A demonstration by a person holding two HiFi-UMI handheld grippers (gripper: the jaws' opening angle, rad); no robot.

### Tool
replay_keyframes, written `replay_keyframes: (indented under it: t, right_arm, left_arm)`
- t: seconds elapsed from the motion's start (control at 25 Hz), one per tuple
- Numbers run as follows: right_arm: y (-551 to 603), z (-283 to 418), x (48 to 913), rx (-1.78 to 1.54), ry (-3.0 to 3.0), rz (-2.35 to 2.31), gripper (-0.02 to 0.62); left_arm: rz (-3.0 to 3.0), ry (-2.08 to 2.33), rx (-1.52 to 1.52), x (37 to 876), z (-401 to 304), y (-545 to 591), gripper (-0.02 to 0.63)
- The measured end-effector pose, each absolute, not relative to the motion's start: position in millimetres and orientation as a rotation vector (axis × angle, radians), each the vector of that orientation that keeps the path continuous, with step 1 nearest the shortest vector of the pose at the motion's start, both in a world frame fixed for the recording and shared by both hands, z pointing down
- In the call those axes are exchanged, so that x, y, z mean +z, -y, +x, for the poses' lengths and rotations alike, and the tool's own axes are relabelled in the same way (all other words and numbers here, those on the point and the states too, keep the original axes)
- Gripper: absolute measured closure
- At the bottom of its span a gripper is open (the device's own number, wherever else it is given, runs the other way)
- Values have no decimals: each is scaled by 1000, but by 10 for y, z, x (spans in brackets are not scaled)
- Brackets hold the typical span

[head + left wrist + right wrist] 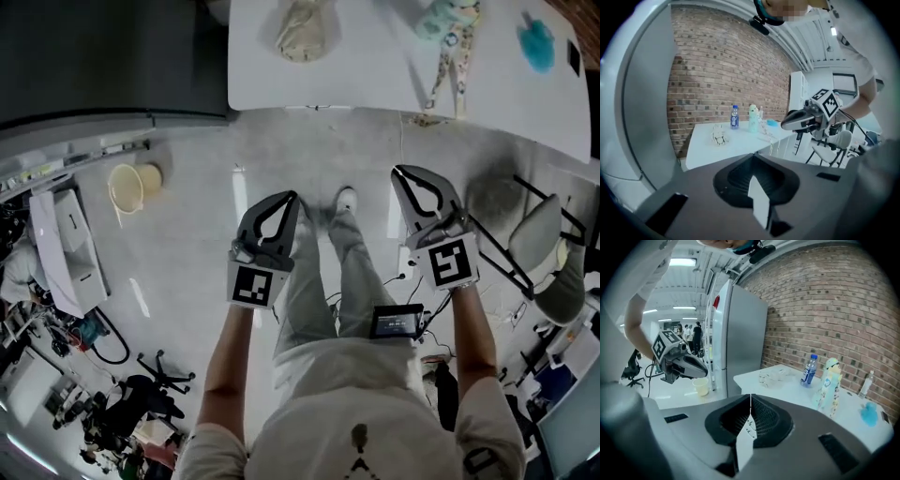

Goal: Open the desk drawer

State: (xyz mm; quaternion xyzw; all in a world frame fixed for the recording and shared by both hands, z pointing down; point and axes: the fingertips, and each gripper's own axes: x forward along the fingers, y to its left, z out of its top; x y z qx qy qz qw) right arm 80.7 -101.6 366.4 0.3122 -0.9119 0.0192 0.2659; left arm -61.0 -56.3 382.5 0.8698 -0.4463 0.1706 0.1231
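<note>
The left tool (291, 197) and the right tool (397, 172) are being held side by side at mid frame of the head view, above the floor (187, 244) and well apart from the white table (366, 66) along the upper edge. Both are being kept with jaws together and nothing between them (each gripper view shows them meeting), probably because no handle is being reached yet. The desk drawer is presumably being carried under that table: its front is not being shown from above, and pale panels (780, 145) below the tabletop, centre right of the left gripper view, are too small to tell.
</note>
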Motion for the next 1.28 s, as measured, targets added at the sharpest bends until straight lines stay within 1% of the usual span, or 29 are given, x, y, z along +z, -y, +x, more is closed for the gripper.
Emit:
replay_keyframes:
  t: [0.32,0.48,0.6,0.84,0.88,0.92,0.96,1.04,1.16,1.28]
  right_arm:
    - [1206,434,5046,290,2392,848,568]
    - [1143,247,5531,293,2362,772,568]
    - [1166,188,5900,281,2330,740,568]
    - [1447,-2,6409,88,2247,651,568]
    - [1492,-32,6457,38,2231,630,568]
    - [1538,-61,6498,-14,2213,611,567]
    - [1593,-92,6531,-66,2195,595,566]
    - [1723,-160,6572,-153,2159,573,566]
    - [1948,-240,6645,-231,2112,569,565]
    - [2132,-280,6723,-280,2077,560,563]
  left_arm:
    - [2527,1196,672,5167,-761,1033,598]
    - [2564,1101,735,5559,-698,1103,597]
    - [2588,1115,836,5873,-678,1136,597]
    - [2646,1173,1019,6424,-677,1454,592]
    - [2657,1131,1055,6508,-634,1482,565]
    - [2668,1072,1094,6588,-585,1500,498]
    - [2680,1013,1137,6655,-543,1516,450]
    - [2720,941,1232,6733,-511,1586,445]
    - [2786,969,1364,6746,-571,1830,443]
    - [2808,1006,1469,6769,-600,2076,417]
